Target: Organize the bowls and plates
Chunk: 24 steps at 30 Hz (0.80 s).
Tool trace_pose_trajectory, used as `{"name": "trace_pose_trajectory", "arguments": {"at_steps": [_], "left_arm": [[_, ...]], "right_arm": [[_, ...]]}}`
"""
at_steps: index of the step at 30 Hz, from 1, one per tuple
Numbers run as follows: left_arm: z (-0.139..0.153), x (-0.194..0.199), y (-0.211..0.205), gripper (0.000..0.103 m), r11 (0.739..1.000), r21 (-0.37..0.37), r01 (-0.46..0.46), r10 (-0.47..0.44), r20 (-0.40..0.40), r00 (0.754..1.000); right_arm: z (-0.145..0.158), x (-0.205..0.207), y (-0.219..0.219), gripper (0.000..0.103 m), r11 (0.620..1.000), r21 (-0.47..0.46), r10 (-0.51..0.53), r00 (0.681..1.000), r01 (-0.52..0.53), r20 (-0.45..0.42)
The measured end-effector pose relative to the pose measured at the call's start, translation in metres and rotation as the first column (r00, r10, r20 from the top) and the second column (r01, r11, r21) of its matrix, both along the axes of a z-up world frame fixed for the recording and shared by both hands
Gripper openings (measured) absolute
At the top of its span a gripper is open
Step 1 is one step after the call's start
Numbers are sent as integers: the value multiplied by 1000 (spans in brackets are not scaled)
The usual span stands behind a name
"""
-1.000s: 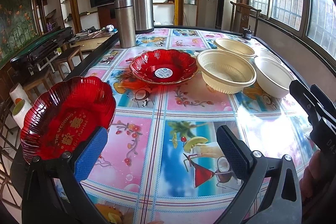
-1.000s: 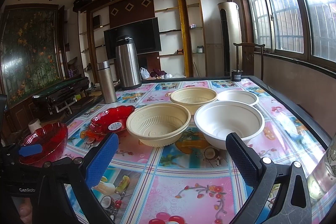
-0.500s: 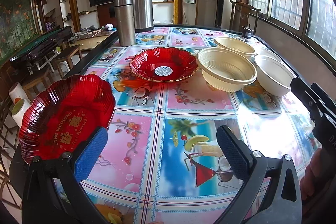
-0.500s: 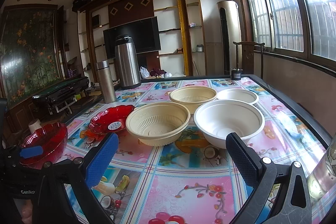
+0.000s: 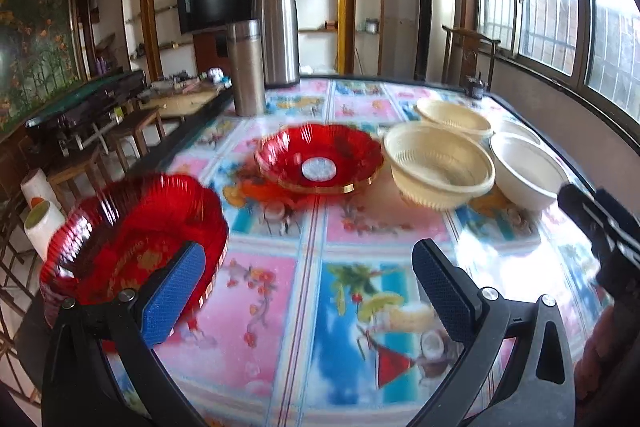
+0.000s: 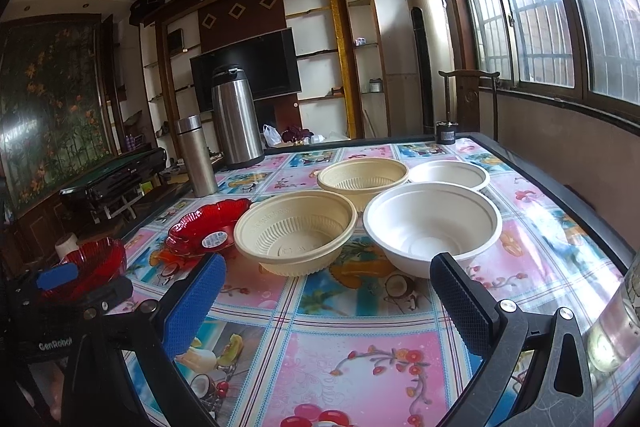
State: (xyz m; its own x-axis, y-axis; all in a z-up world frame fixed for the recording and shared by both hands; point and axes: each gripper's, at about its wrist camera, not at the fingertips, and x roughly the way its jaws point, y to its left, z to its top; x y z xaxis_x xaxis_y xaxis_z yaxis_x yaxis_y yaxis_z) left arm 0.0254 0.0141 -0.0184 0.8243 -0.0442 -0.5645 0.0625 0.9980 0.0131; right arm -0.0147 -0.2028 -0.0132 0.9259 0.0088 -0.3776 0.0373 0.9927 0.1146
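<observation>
Left gripper (image 5: 308, 291): fingers spread wide, nothing held. Near red plate (image 5: 132, 239) lies at the tabletop's (image 5: 360, 227) left edge, its rim overlapping the left finger in view; contact cannot be told.

Second red plate (image 5: 320, 159): mid-tabletop, well ahead of the fingers.

Right gripper (image 6: 328, 295): fingers wide apart, empty. Cream bowl (image 6: 296, 231) and white bowl (image 6: 432, 223) sit side by side just beyond its fingertips; another cream bowl (image 6: 362, 177) and white bowl (image 6: 448, 175) behind them.

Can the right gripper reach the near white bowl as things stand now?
Probably yes. The right gripper is open, and the near white bowl sits just ahead of its fingers, with only bare tablecloth between. The cream bowl beside it stands apart.
</observation>
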Motion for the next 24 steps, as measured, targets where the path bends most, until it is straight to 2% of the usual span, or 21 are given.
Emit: {"name": "trace_pose_trajectory", "arguments": {"at_steps": [6, 13, 16, 24], "left_arm": [[0, 18, -5, 103, 1000, 3, -3, 3, 24, 1000], [-10, 21, -11, 103, 1000, 28, -12, 11, 44, 999], [-8, 21, -10, 103, 1000, 16, -7, 7, 50, 999], [-9, 25, -9, 103, 1000, 3, -15, 15, 32, 999]], "right_arm": [[-1, -3, -3, 103, 999, 46, -16, 999, 18, -27], [0, -9, 4, 103, 999, 48, -11, 999, 13, -41], [1, -10, 8, 103, 999, 48, -5, 999, 8, -47], [7, -2, 1, 103, 998, 67, 12, 998, -7, -66]]}}
